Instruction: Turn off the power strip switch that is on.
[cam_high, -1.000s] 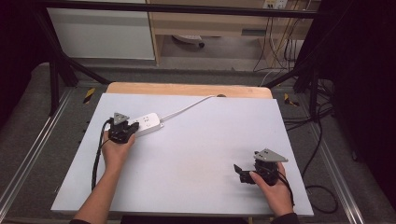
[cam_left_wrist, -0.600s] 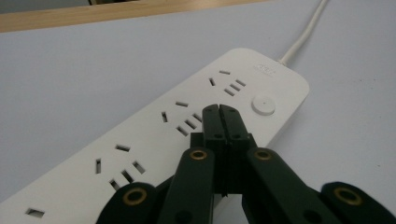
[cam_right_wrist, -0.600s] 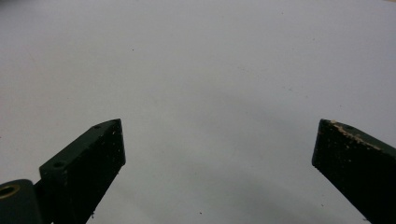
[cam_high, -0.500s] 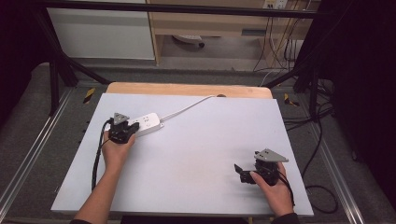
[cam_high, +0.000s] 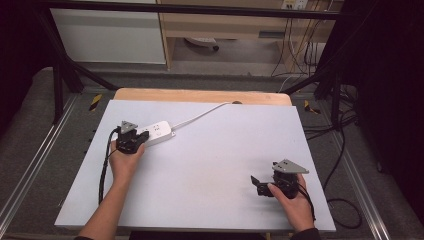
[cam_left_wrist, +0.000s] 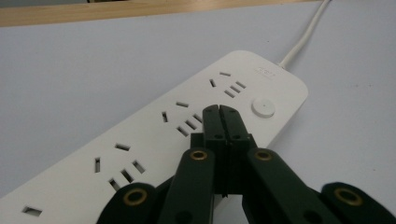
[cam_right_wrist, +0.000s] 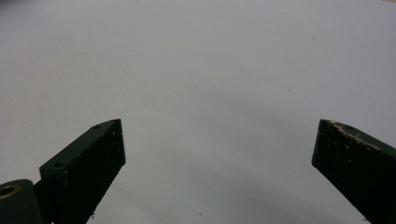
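A white power strip (cam_high: 154, 132) lies at the table's left, its white cord (cam_high: 200, 116) running toward the back edge. In the left gripper view the strip (cam_left_wrist: 154, 135) shows several socket groups and a round button (cam_left_wrist: 263, 107). My left gripper (cam_high: 134, 136) rests over the strip, its jaws pressed together with nothing between them, tips (cam_left_wrist: 219, 109) above the sockets near the button. My right gripper (cam_high: 256, 181) sits near the table's front right, jaws wide apart over bare surface (cam_right_wrist: 215, 135), holding nothing.
The pale grey table top (cam_high: 215, 150) has a wooden strip (cam_high: 200, 95) along its back edge. Black cables trail from both grippers. Metal rails run along both sides of the table. A cabinet and dangling cords stand beyond the back.
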